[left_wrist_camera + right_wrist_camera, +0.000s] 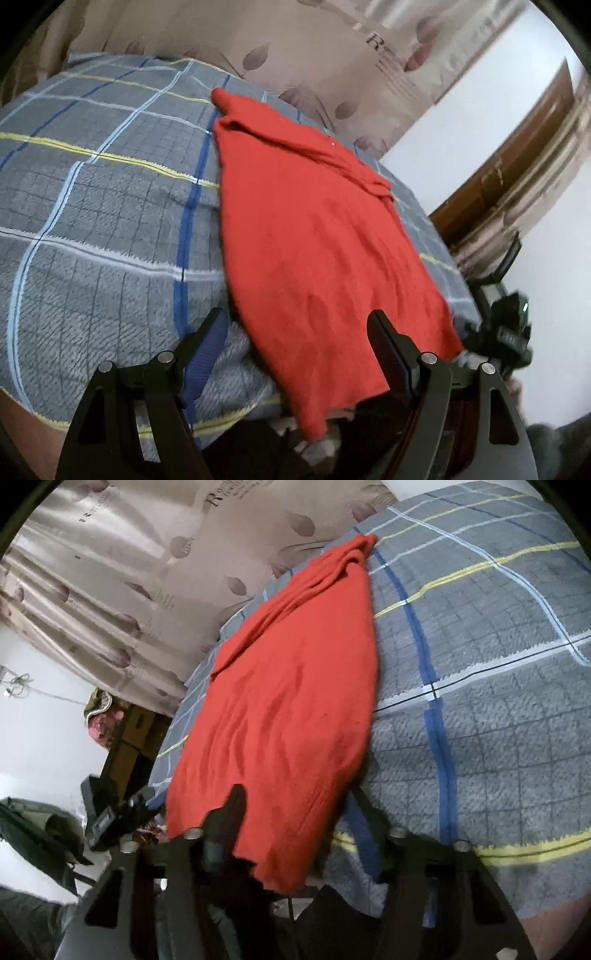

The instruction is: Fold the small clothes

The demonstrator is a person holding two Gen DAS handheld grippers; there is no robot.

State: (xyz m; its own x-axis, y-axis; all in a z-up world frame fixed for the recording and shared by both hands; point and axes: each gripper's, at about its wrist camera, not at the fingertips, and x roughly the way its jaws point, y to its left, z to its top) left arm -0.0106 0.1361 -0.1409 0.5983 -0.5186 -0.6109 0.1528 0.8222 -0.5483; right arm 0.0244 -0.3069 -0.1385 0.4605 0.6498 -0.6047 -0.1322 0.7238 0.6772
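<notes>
- One red garment (317,236) is lying on the bed (103,192), its near hem hanging over the edge.
- Left gripper (295,332) is standing open, gripping nothing.
- Right gripper (295,805) jaws are standing apart over the hem; a grip I cannot tell.
- Curtain (332,48) is showing a letter "R"; other writing is unreadable.

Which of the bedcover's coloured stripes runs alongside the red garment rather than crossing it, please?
The broad dark-blue stripe: it runs beside the long edge of the red garment, whereas the yellow stripes meet that edge crosswise.
</notes>
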